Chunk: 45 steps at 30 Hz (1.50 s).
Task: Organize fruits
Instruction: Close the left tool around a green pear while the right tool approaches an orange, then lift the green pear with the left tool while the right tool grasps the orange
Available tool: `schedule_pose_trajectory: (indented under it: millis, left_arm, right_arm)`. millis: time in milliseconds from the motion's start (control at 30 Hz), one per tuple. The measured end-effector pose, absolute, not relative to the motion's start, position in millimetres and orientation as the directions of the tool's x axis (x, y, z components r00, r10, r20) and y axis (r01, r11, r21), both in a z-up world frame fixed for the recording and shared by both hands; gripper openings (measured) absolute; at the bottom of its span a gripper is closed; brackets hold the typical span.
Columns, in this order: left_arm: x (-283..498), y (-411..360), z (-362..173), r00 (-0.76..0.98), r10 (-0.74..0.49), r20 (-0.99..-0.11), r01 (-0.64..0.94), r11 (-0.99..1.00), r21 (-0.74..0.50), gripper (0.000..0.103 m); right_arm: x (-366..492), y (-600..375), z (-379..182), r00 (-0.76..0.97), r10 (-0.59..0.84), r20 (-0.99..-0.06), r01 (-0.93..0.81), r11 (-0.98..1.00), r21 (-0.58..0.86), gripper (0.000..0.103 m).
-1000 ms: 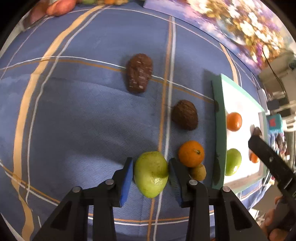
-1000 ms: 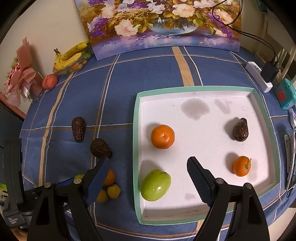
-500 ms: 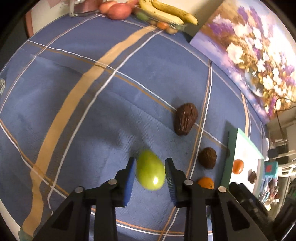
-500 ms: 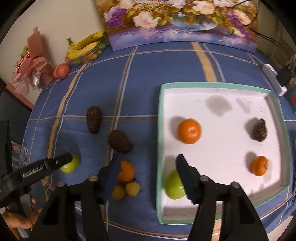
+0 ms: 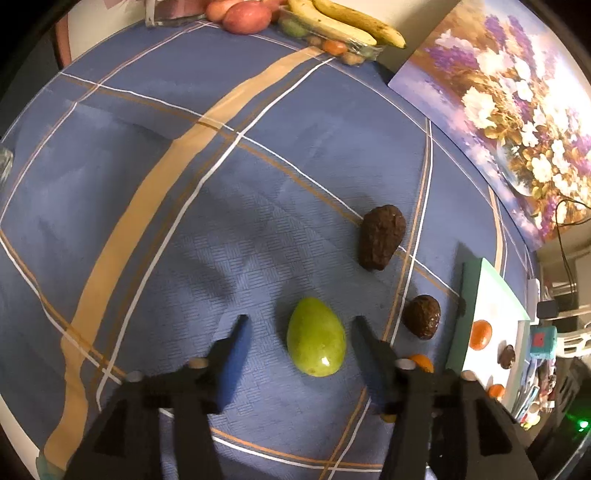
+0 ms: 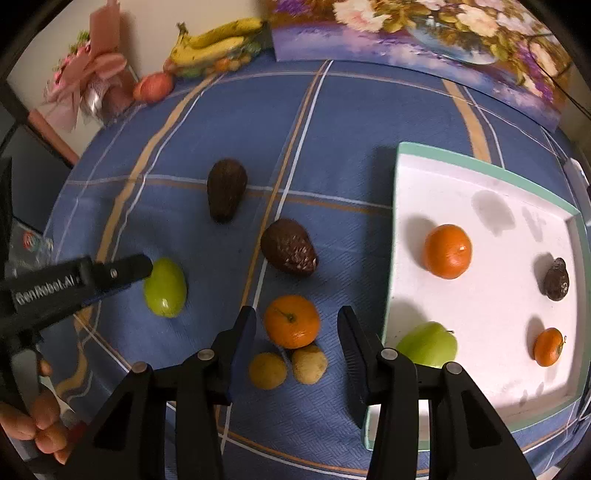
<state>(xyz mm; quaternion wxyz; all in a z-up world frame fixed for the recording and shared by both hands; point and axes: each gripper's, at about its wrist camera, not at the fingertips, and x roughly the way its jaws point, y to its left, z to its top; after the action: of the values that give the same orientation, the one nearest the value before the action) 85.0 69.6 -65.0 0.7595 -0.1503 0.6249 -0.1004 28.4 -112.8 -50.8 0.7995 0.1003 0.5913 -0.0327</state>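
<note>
**Fruit sorting on a plaid tabletop: both tools spread, nothing gripped**

Left wrist view. The left tool [image 5: 299, 332] has its two fingers spread apart, one on each side of a green mango [image 5: 316, 336] that lies on the blue plaid cloth [image 5: 147, 147] touching neither finger. The mango's long axis runs away from the camera, narrow end pointing far, broad end toward the tool.

Right wrist view. The right tool [image 6: 295, 328] is likewise spread wide, hovering over a loose orange [image 6: 291, 321] whose stem faces up. Nearest the camera, two small yellow-brown fruits [image 6: 267, 370] lie side by side, touching the orange's near edge. Beyond the orange, two dark avocados lie on the cloth: the nearer avocado [image 6: 289, 246] tilts with its narrow end up-left; the farther avocado [image 6: 225, 189] lies with its long axis near to far, its broad end at the far side. To the left, the body of the left tool bears the lettering "GenRobot.AI" [image 6: 48, 286].

At right stands the green-rimmed white tray [image 6: 393, 221]. It holds five fruits: a green apple [image 6: 428, 345] at its near left corner, two oranges, the large one [image 6: 447, 251] far left and the small one [image 6: 549, 347] near right, and one small dark avocado [image 6: 556, 279].

At the far edge of the tabletop are a bunch of bananas [image 6: 218, 38], a red fruit [image 6: 153, 86] and a flower painting [image 6: 424, 33].
</note>
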Motion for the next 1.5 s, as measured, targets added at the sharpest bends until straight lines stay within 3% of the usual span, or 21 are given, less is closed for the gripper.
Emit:
schedule_pose_trajectory:
  millis: [733,900,1067,1267,1500]
  left_arm:
    - [95,34,-94,0.124,-0.238,-0.963,0.074,0.97,-0.23,0.063]
    - [93,27,-94,0.127,-0.211,-0.969,0.092,0.976,-0.2,0.057]
    - [93,26,-94,0.141,-0.182,-0.973,0.088,0.981,-0.171,0.043]
    - [91,28,-96,0.152,-0.182,-0.971,0.09,0.981,-0.17,0.041]
    - [89,31,-94,0.157,-0.187,-0.97,0.091,0.98,-0.174,0.041]
  right_arm:
    - [44,-96,-88,0.222,0.009,-0.975,0.132,0.991,0.039,0.048]
    - [44,-94,-88,0.222,0.0,-0.975,0.123,0.992,0.028,0.048]
    - [45,-91,-90,0.225,-0.001,-0.974,0.125,0.992,0.028,0.048]
    - [43,-99,-90,0.227,-0.007,-0.974,0.143,0.989,0.026,0.037]
    - [42,-102,-92,0.235,0.005,-0.972,0.146,0.989,0.04,0.037]
